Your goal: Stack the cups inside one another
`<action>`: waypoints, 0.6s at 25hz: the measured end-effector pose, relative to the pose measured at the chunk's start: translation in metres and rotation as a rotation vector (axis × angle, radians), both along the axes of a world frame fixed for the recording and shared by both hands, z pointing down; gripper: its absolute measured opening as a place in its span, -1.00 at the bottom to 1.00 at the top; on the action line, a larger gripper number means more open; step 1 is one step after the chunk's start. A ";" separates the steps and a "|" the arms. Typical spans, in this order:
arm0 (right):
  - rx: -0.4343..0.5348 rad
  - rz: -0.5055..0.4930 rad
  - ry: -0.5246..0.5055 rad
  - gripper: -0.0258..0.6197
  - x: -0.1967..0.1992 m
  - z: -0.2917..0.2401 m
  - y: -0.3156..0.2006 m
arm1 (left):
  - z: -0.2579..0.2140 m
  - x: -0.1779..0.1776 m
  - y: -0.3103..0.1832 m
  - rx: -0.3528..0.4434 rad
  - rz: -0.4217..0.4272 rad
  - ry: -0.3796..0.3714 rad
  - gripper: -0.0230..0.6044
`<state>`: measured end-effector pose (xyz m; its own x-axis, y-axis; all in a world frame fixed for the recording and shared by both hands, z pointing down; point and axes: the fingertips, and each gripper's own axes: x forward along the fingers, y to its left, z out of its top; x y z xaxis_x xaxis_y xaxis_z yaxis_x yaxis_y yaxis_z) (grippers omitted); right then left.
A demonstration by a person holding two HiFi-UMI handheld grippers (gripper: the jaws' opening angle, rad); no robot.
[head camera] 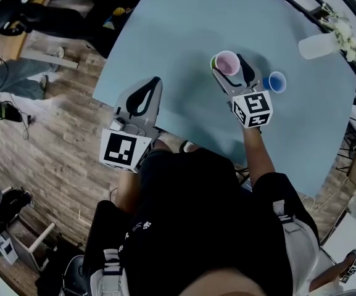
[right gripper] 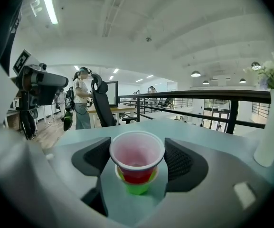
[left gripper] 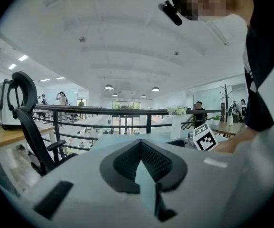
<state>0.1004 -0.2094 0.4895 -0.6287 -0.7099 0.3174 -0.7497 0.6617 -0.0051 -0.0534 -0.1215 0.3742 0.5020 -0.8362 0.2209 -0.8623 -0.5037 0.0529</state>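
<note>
Pink cup [right gripper: 137,152] looks thin, light and easily crushed, best held gently at the rim. It sits half-nested in the green cup [right gripper: 136,188], right tongs [right gripper: 137,161] grasping it. Left tongs [left gripper: 144,169] are clenched, empty. Blue cup [head camera: 276,82] stands nearby on the pale-blue bench [head camera: 184,36] in an open office with a wooden floor

No words, brands or numbers can be read, only black-and-white square code patterns are shown on the white cube [head camera: 126,150] of the left gripper [head camera: 155,82] and the white cube [head camera: 253,108] of the right gripper [head camera: 229,62], small white print on the black shirt [head camera: 142,229] cannot be made out.
</note>
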 end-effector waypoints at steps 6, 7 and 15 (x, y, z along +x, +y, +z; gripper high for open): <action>-0.030 -0.003 0.023 0.17 -0.001 0.015 -0.002 | 0.001 0.000 -0.003 -0.003 0.000 -0.006 -0.95; -0.033 -0.004 0.027 0.17 -0.001 0.016 -0.002 | 0.002 0.000 -0.003 -0.004 -0.001 -0.006 -0.95; -0.065 -0.021 0.056 0.17 -0.005 0.032 -0.002 | 0.004 -0.001 -0.005 -0.009 0.005 -0.005 -0.95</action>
